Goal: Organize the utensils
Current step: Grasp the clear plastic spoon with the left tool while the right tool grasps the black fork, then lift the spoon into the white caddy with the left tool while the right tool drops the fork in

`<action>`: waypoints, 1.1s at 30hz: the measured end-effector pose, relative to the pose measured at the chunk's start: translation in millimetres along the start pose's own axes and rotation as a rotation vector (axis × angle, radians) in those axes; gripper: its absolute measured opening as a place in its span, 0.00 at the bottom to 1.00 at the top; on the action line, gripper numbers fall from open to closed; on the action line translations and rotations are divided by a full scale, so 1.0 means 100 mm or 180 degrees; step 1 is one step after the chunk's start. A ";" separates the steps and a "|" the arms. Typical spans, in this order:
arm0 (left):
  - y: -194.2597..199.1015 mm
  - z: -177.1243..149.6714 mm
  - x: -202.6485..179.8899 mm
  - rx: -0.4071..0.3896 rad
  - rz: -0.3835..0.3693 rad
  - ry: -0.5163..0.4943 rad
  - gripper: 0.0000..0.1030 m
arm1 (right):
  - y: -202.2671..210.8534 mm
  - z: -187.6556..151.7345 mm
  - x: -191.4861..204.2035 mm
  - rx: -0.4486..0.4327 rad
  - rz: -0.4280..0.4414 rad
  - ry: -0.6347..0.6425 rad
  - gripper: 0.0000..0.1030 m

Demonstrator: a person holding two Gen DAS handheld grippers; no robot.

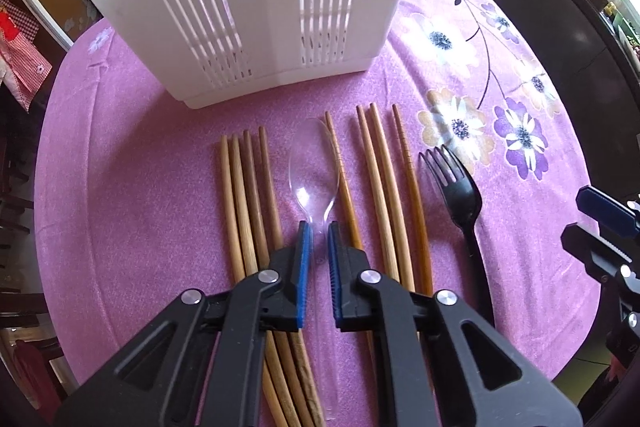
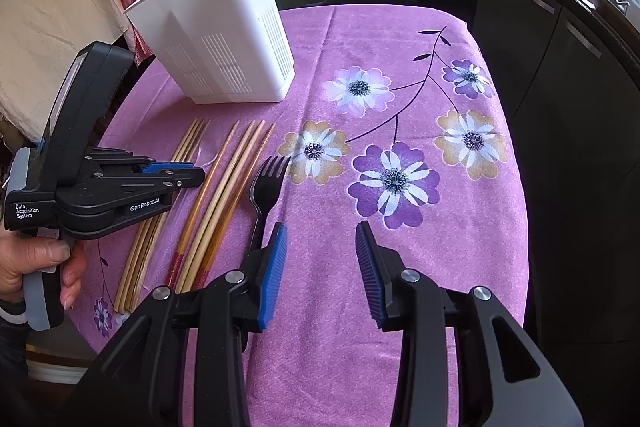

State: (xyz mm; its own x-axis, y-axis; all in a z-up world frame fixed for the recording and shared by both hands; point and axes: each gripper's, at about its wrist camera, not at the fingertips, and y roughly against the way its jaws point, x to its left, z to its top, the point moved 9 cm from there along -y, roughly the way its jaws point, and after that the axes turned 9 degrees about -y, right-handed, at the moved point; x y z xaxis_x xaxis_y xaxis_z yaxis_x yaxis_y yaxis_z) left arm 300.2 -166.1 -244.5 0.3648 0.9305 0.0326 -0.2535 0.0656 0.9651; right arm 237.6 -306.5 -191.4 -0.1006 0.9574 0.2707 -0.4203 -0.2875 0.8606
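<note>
Lying side by side on the counter (image 1: 132, 187) are eight chopsticks, one clear spoon (image 1: 314, 171) and one black fork (image 1: 460, 195), all with their long axes running from the near edge toward the white holder (image 1: 240, 7). Four chopsticks (image 1: 246, 203) lie left of the spoon, one darker chopstick (image 1: 344, 187) just beside its right edge, and three more (image 1: 394, 203) between that one and the fork. The spoon's bowl and the fork's tines point toward the holder, which stands upright beyond the tips, with two slotted panels facing the left wrist camera.

The left gripper (image 1: 318, 231) has its blue-padded fingers drawn narrow on either side of the spoon's neck; whether they actually pinch it cannot be told. The right gripper (image 2: 320, 239) hangs over the flowered cloth with its fingers wide apart and nothing between them, its left finger just beside the fork's handle.

In the right wrist view the left gripper's body reads "GenRobot.AI" and "Data Acquisition System".
</note>
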 end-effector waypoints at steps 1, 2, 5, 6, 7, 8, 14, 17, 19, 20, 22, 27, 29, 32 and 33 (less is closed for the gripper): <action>0.02 0.00 -0.01 -0.0030 -0.0027 0.0020 0.08 | 0.00 0.00 0.02 0.0009 -0.0015 0.0022 0.35; 0.05 0.02 -0.01 -0.0083 -0.0039 0.0031 0.08 | -0.01 -0.01 0.04 0.0027 -0.0033 0.0055 0.35; 0.23 0.06 0.01 -0.0276 -0.0096 0.0068 0.08 | -0.04 -0.03 0.13 0.0080 -0.0063 0.0156 0.17; 0.30 0.09 0.01 -0.0342 -0.0101 0.0071 0.08 | -0.07 -0.04 0.18 0.0120 -0.0072 0.0189 0.16; 0.40 0.13 0.01 -0.0446 -0.0099 0.0063 0.08 | -0.09 -0.05 0.20 0.0146 -0.0073 0.0216 0.15; 0.47 0.15 0.02 -0.0516 -0.0093 0.0060 0.08 | -0.12 -0.07 0.25 0.0195 -0.0067 0.0250 0.12; 0.93 0.06 0.05 -0.0889 -0.0079 0.0007 0.08 | -0.35 -0.06 0.47 0.0411 -0.0041 0.0263 0.12; 1.07 -0.13 0.08 -0.0992 -0.0097 -0.0028 0.08 | -0.46 -0.04 0.53 0.0507 -0.0117 0.0268 0.12; 1.15 -0.17 0.10 -0.1054 -0.0111 -0.0040 0.08 | -0.50 -0.03 0.54 0.0532 -0.0203 0.0290 0.12; 1.19 -0.18 0.10 -0.1087 -0.0121 -0.0052 0.08 | -0.53 -0.03 0.55 0.0554 -0.0233 0.0306 0.12; 1.31 -0.28 0.17 -0.1140 -0.0127 -0.0072 0.08 | -0.57 -0.04 0.58 0.0588 -0.0276 0.0314 0.12; 1.48 -0.34 0.19 -0.1269 -0.0131 -0.0106 0.08 | -0.73 -0.02 0.63 0.0691 -0.0378 0.0285 0.12; 1.56 -0.35 0.20 -0.1331 -0.0132 -0.0107 0.08 | -0.79 -0.04 0.67 0.0729 -0.0399 0.0274 0.12; 1.67 -0.31 0.23 -0.1430 -0.0162 -0.0079 0.08 | -0.82 -0.04 0.67 0.0719 -0.0400 0.0292 0.11; 1.71 -0.29 0.24 -0.1474 -0.0175 -0.0072 0.08 | -0.82 -0.06 0.68 0.0705 -0.0395 0.0295 0.10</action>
State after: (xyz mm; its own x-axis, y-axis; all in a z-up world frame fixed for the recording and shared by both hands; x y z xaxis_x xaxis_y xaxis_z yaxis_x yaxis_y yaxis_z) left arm 239.6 -122.2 -85.9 0.4071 0.9134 -0.0047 -0.6046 0.2733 0.7481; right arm 260.0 -217.5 -245.6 -0.1471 0.9812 0.1253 -0.2280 -0.1569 0.9609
